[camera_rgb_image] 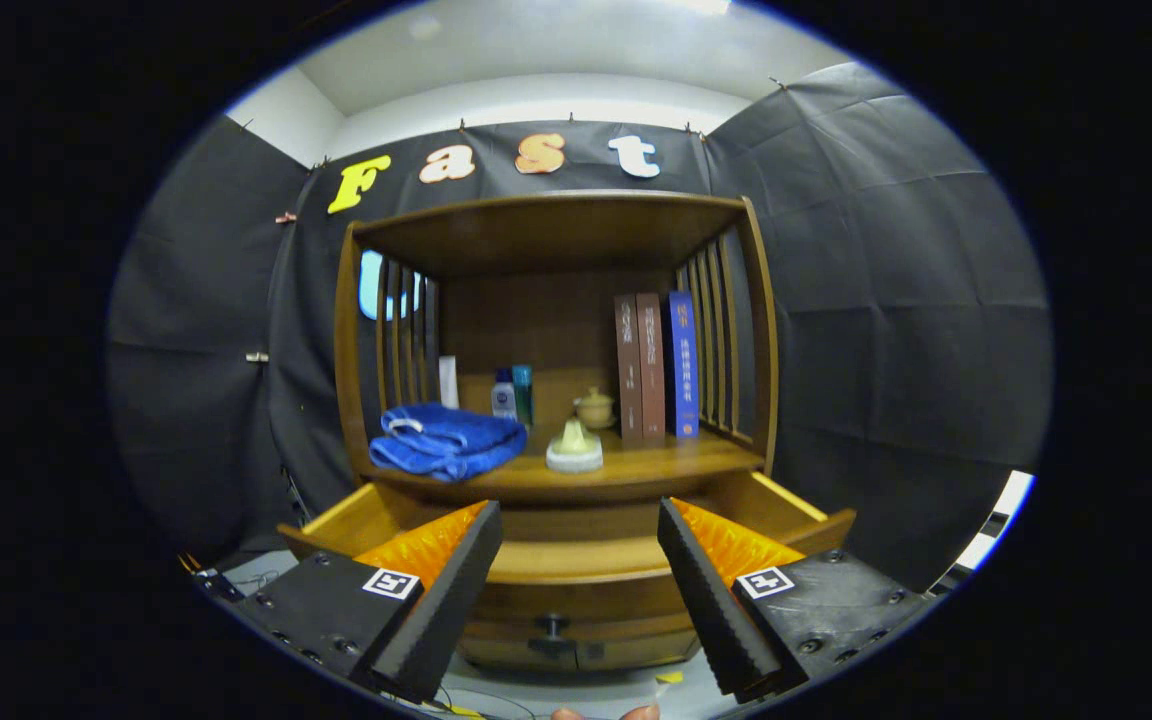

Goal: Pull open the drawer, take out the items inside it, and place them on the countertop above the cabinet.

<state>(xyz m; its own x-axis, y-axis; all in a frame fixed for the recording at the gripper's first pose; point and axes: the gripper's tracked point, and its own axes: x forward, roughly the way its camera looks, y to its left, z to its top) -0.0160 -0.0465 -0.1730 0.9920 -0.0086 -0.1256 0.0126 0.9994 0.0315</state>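
Observation:
The wooden cabinet's drawer (576,560) is pulled open toward me, and its inside looks bare as far as I can see past the fingers. Its dark knob (552,628) shows low between my fingers. My gripper (576,530) is open, held in front of and slightly above the drawer, with nothing between the fingers. On the countertop (656,462) above the drawer lie a folded blue towel (446,440) at the left and a small pale lidded dish (574,448) in the middle.
Further back on the countertop stand two small bottles (512,394), a white card, a small yellowish pot (594,408) and three upright books (656,365) at the right. Slatted wooden sides and a top shelf (546,225) enclose the countertop. A fingertip (604,713) shows below the gripper.

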